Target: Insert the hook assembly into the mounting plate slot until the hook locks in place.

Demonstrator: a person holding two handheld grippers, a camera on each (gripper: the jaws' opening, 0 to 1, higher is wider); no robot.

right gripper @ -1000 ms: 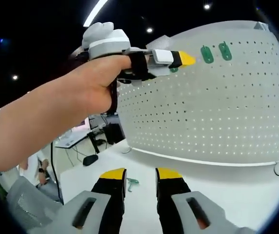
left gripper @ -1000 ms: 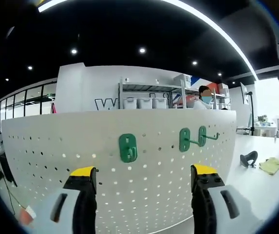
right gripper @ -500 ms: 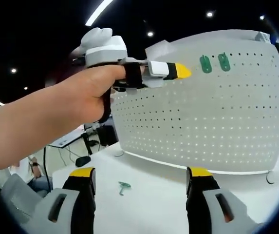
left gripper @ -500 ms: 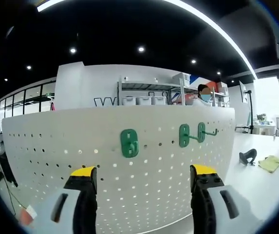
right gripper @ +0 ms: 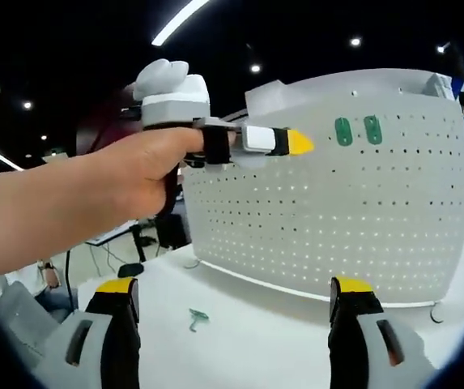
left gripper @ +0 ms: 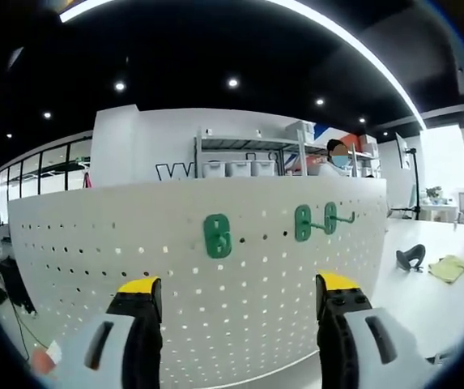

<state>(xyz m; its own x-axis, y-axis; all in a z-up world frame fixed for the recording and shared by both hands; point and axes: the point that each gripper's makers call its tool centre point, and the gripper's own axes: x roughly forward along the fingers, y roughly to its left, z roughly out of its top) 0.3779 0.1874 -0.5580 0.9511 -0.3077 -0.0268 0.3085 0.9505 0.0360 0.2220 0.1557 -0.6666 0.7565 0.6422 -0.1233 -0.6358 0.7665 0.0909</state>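
Small green hook assembly point(right gripper: 197, 318) loose on the white bench point(right gripper: 280, 340), low and left of centre in the right gripper view, just ahead of that view's left jaw and well short of the pegboard's foot; long axis slanting toward the board, though too small to tell which end leads. Nearer the right gripper point(right gripper: 236, 296), jaws spread wide and holding nothing. Beyond it, white perforated pegboard point(right gripper: 337, 219) standing upright on the bench, serving as the mounting plate. Near its top edge, three green pieces already seated: one flat mount point(left gripper: 217, 235) left of centre in the left gripper view, and a pair point(left gripper: 313, 221) to its right with prongs pointing off the board. Left gripper point(left gripper: 232, 296) raised before the board, level with that upper row, jaws wide apart and empty, gripped by a hand point(right gripper: 146, 174). Likely next: right jaws down and left onto the loose piece
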